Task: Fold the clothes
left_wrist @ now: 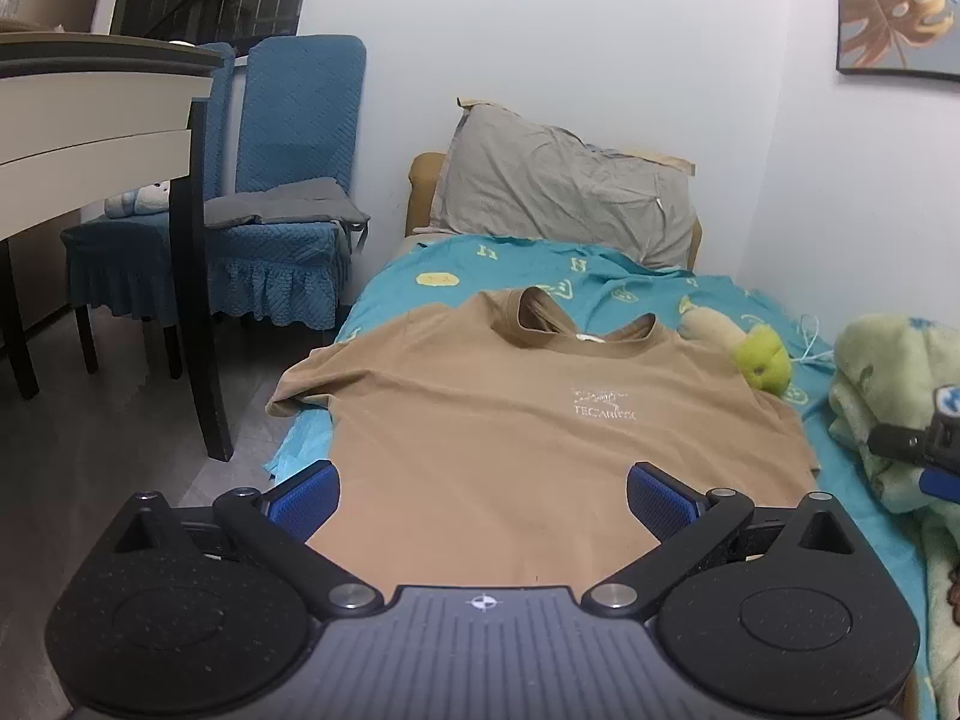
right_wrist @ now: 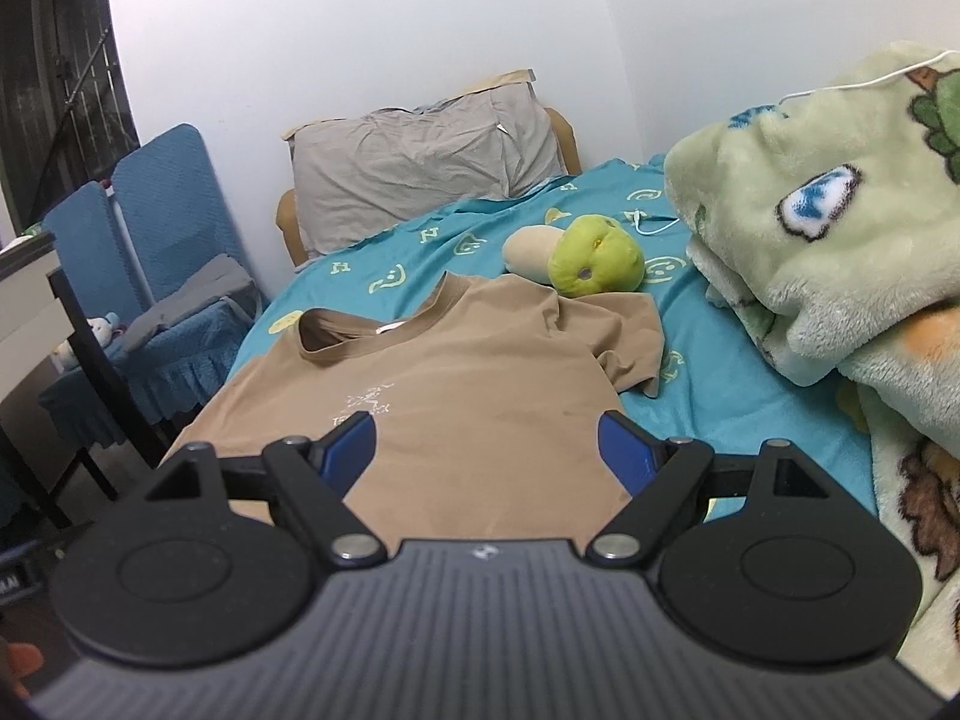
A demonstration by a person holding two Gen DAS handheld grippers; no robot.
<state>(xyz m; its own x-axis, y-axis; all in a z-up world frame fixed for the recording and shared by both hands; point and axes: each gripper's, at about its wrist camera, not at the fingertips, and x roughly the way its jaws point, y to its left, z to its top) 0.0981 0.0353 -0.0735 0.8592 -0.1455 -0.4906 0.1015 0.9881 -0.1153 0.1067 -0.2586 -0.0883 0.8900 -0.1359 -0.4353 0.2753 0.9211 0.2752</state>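
Tan shirt (left_wrist: 510, 420) flat on the bed (left_wrist: 384, 294).
Left gripper (left_wrist: 483, 495) and right gripper (right_wrist: 486, 447) over its hem, both released, empty.

T-shirt (left_wrist: 510, 420): tan, small white chest print. Sheet (right_wrist: 750, 396): teal, pale yellow-green smiley motifs. Pillow (left_wrist: 564, 192): grey. Plush toy (right_wrist: 594, 264): lime green and cream. Blanket (right_wrist: 840, 228): pale green fleece, cartoon figures. Chair covers (left_wrist: 288, 180): quilted blue. Gripper pads (left_wrist: 660, 498): blue.
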